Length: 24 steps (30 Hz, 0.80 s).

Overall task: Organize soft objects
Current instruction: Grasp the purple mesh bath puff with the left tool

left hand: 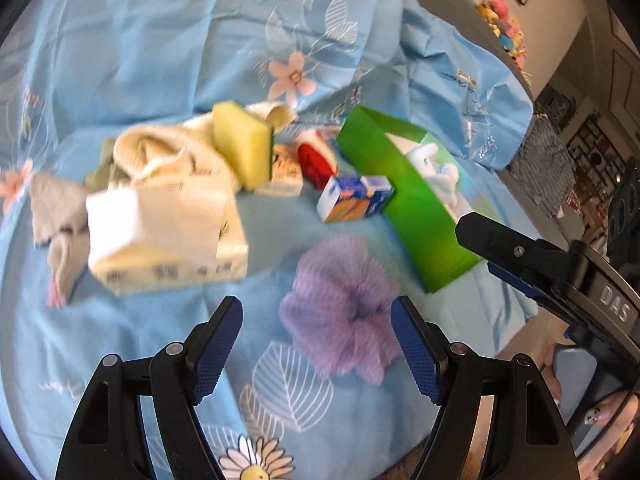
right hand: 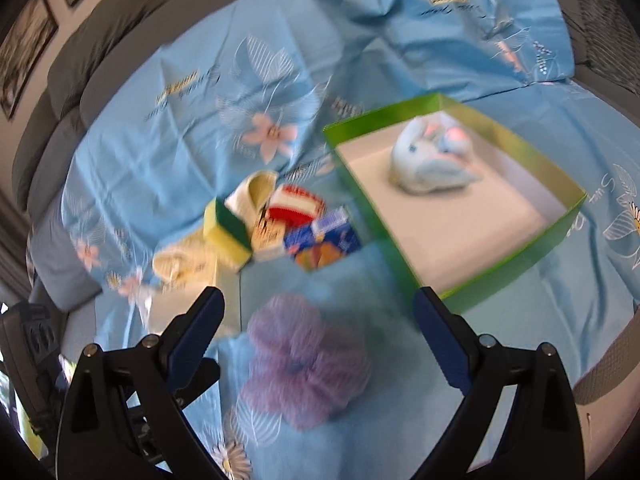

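A purple mesh bath pouf [left hand: 340, 304] [right hand: 304, 360] lies on the blue floral sheet [left hand: 140, 60], right in front of both grippers. My left gripper [left hand: 316, 348] is open and empty just short of it. My right gripper [right hand: 320, 344] is open and empty, its jaws standing either side of the pouf; in the left wrist view this gripper's black finger [left hand: 516, 248] shows at the right. A green box [right hand: 452, 196] [left hand: 412, 208] holds a pale blue plush bunny [right hand: 432, 160] [left hand: 436, 172]. A yellow-green sponge [left hand: 242, 144] [right hand: 226, 232] leans in a pile.
The pile holds a cream cloth [left hand: 168, 152], a tissue pack [left hand: 168, 236], a grey cloth [left hand: 56, 216], a red-and-white item [left hand: 316, 160] and a small blue-orange carton [left hand: 354, 198] [right hand: 324, 244]. A grey sofa back [right hand: 72, 92] rises behind. The sheet's edge drops off at right [left hand: 516, 120].
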### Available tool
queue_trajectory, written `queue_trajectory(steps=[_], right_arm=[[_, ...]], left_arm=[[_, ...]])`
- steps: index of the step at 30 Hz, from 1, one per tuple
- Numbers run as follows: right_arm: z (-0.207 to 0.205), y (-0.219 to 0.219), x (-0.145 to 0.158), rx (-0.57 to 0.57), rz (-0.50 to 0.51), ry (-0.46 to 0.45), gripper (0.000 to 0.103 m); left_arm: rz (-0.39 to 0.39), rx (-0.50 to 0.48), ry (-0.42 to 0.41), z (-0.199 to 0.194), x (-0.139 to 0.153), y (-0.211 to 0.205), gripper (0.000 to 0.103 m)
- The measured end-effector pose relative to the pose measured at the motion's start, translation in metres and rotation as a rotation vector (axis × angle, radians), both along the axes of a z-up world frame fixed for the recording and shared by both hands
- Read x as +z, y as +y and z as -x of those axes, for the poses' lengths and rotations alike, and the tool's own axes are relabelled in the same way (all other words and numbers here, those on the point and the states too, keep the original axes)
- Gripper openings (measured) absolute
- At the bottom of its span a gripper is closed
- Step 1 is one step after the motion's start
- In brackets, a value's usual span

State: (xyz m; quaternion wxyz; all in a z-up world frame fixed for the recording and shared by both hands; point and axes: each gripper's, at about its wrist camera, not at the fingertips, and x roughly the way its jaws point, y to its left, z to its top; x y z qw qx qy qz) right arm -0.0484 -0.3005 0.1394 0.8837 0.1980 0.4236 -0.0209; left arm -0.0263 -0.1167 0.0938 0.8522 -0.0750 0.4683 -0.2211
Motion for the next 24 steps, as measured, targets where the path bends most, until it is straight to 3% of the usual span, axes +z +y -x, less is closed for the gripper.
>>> queue_trajectory(steps=[4,8,16,19,21,23,24], right_arm=[[0.004,0.013,-0.012,0.057,-0.042,0.043,0.094],[0.002,0.027,-0.024,0.100,-0.029,0.091,0.084],[-0.014,0.025,-0.053,0.087,-0.013,0.162,0.074],[-0.019,0.022,-0.067,0.085,-0.019,0.198,0.064],[-0.021,0.020,-0.074,0.093,-0.040,0.213,0.057],[-0.021,0.021,-0.079,0.115,-0.060,0.220,0.046],[-0.021,0.022,-0.081,0.124,-0.065,0.225,0.043]], left_arm=[[0.008,0.026,0.035,0.006,-0.015,0.006,0.077],[0.048,0.029,0.066,0.009,-0.025,0.007,0.077],[0.093,-0.007,0.112,0.006,-0.045,-0.012,0.076],[0.122,-0.022,0.126,0.004,-0.052,-0.020,0.055],[0.160,-0.022,0.147,0.002,-0.058,-0.023,0.048],[0.177,-0.032,0.165,0.001,-0.064,-0.028,0.032],[0.169,-0.034,0.167,0.001,-0.065,-0.030,0.028]])
